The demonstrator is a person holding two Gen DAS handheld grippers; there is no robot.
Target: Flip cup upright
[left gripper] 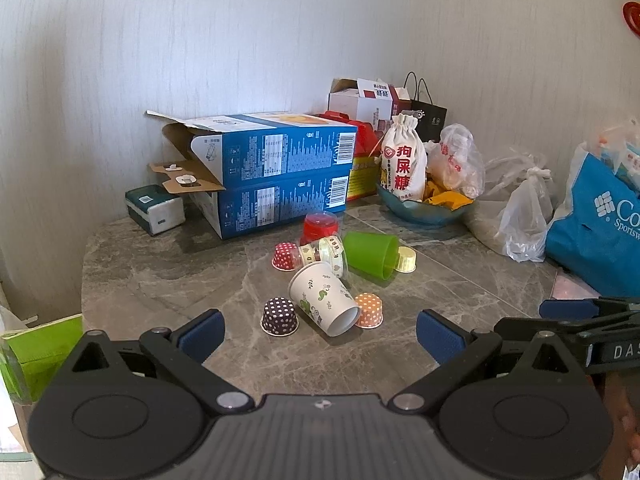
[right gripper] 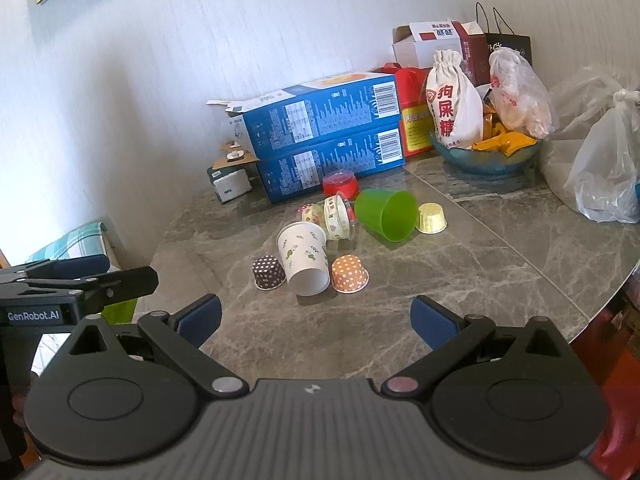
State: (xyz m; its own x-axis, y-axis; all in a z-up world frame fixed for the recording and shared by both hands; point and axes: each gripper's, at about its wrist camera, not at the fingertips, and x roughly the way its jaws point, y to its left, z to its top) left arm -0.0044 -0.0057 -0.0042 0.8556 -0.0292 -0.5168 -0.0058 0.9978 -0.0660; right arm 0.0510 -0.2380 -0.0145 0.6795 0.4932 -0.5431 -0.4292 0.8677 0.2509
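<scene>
Hovering low over the counter (left gripper: 160, 264), left claw (left gripper: 320, 330) spread wide, nothing between its blue pads; right claw (right gripper: 316, 320) likewise spread and empty. Each claw also shows at the edge of the other's view, side by side.

Landmark: white printed paper cup (left gripper: 324, 300), lying on its side straight ahead of both claws, apart from both. Long axis runs roughly away from the claws, mouth toward them and tipped a bit right in the left view, base pointing back toward the boxes. Looks slightly nearer and more centred for the left claw, but close call. Likely the cup to flip, though the task names none.

Counts, relative to the paper cup:
- Cups on their side: two. The paper cup, plus a green plastic cup (left gripper: 370, 254) behind-right of it, mouth facing right-front.
- Small dotted/foil baking cups, all mouth-down: four. Dark purple (left gripper: 280, 317) just left, orange (left gripper: 369, 310) touching or just right, red dotted (left gripper: 285, 256) behind-left, gold foil (left gripper: 406, 259) beyond the green cup.
- Clear jar with tape rolls (left gripper: 326, 254), one, lying just behind.
- Red lidded tub (left gripper: 319, 227), one, further behind.
- Blue cartons (left gripper: 276, 176), two, stacked at the back.

Judgement: the grip needs to go across the paper cup's wall; neighbours sit tight on both sides, risk of knocking them.
</scene>
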